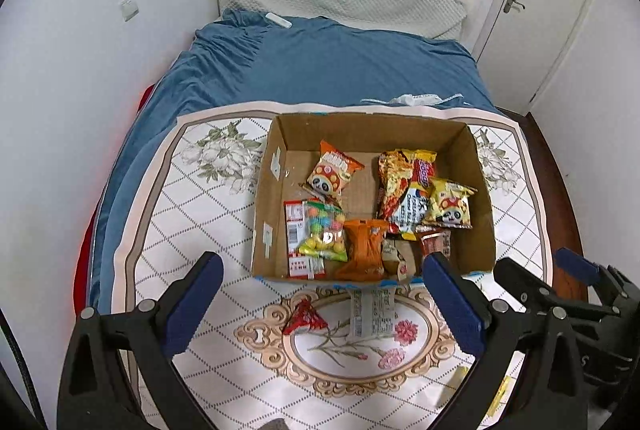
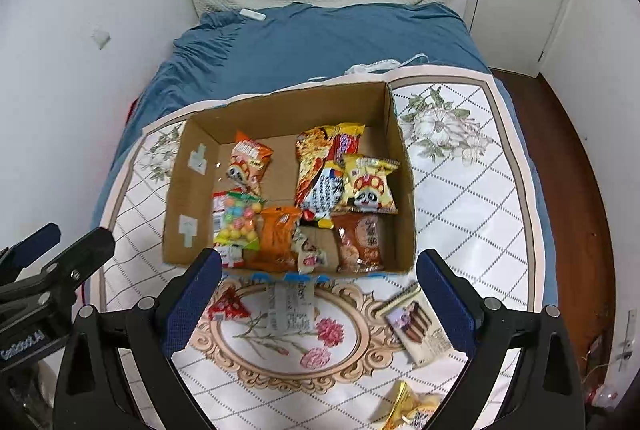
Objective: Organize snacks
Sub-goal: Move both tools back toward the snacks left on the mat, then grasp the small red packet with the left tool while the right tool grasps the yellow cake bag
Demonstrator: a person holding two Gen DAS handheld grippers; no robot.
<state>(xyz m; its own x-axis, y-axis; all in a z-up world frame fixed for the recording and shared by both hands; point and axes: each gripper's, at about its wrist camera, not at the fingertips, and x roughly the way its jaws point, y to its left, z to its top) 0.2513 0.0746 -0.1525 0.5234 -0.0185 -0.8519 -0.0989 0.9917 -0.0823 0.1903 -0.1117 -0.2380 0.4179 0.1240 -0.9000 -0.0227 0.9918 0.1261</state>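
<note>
A cardboard box (image 1: 372,133) is sitting on a floral patterned cloth (image 1: 192,230) spread over a bed, and it is already holding most of the snacks: an orange panda packet (image 1: 334,171) at the back left, a bag of coloured candy balls (image 1: 322,232) in front of it, a plain orange pouch (image 1: 364,250) beside that, and on the right a yellow panda packet (image 1: 450,205) lying against a tall noodle-print bag (image 1: 394,185). Outside the box, just in front of its near wall, a small red triangular packet (image 1: 304,318) and a clear wrapped bar with printed text (image 1: 370,310) are lying on the cloth. In the right wrist view a flat biscuit box (image 2: 418,328) is lying further right, and a yellow wrapper (image 2: 412,406) — blurred, perhaps a cracker pack — near the bottom edge. The left gripper (image 1: 322,298) is hovering spread wide and empty above the red packet; the right gripper (image 2: 318,294) is likewise gaping, gripping nothing. Blue bedding (image 1: 320,61) is covering the rest of the bed.
</note>
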